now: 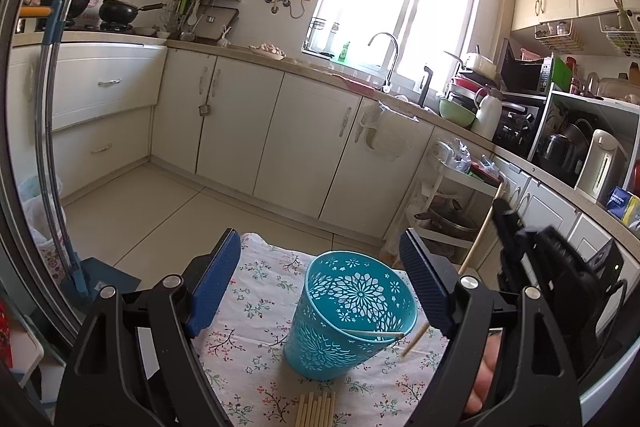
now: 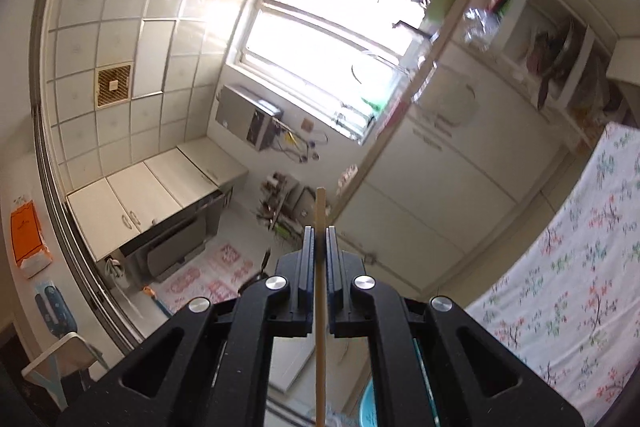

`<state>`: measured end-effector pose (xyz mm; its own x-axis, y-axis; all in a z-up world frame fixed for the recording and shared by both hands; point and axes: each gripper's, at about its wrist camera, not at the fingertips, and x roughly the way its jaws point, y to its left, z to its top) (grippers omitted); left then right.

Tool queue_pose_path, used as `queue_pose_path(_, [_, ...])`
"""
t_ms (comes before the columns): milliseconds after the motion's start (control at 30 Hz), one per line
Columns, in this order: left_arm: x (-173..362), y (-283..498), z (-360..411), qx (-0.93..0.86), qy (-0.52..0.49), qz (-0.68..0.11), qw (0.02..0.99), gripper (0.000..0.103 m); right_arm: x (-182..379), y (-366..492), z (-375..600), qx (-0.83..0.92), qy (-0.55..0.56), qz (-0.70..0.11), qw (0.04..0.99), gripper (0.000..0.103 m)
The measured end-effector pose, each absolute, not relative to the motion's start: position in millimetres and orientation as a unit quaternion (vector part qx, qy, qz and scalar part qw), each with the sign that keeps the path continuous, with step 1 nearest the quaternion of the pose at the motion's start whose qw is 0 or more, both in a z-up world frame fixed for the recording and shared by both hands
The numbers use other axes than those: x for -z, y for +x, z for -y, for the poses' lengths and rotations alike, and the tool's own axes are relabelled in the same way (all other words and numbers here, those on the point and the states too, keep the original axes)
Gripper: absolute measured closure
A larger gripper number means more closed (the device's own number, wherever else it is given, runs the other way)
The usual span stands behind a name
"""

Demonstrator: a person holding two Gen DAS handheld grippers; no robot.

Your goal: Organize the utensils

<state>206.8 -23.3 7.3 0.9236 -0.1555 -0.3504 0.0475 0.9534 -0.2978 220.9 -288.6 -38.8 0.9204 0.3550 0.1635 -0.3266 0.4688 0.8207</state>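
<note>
On the floral tablecloth [image 1: 256, 287] stands a teal basket [image 1: 348, 315], one chopstick already inside, between the left gripper [image 1: 320, 283]'s wide-open fingers, untouched. More chopsticks [image 1: 316, 409] lie before it. Right gripper [image 2: 319, 247] is clamped tight on a single chopstick [image 2: 320, 307]. No writing is legible; the wall decals are too blurred.

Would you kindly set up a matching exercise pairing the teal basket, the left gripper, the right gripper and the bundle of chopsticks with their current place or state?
Things:
1. teal basket
2. left gripper
3. right gripper
4. bundle of chopsticks

States:
A. shut on a single chopstick
B. lying flat on the floral cloth
C. open, fingers either side of the basket
D. tilted, one chopstick inside

Pairs: 1-D, 2-C, 3-A, 4-B
</note>
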Motion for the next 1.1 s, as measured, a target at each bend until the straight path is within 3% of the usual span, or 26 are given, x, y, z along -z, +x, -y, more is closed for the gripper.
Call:
queue_pose_path(233, [-12.2,202.1,24.3,0.053,-0.138,-0.174,0.974,0.025,35.4,219.9,269.6,-0.167,0.411,0.012,0.896,0.097])
queue_pose_path(600, [-13.3,202.5,22.7,0.054,-0.139,-0.175,0.973,0.025,72.8,229.8,253.2,-0.131,0.337,-0.052,0.931,0.097])
queue_pose_path(1100, [-11.5,205.4,18.4,0.052,-0.148,-0.179,0.971,0.025,58.8,210.1,273.7,-0.163,0.382,-0.032,0.909,0.097])
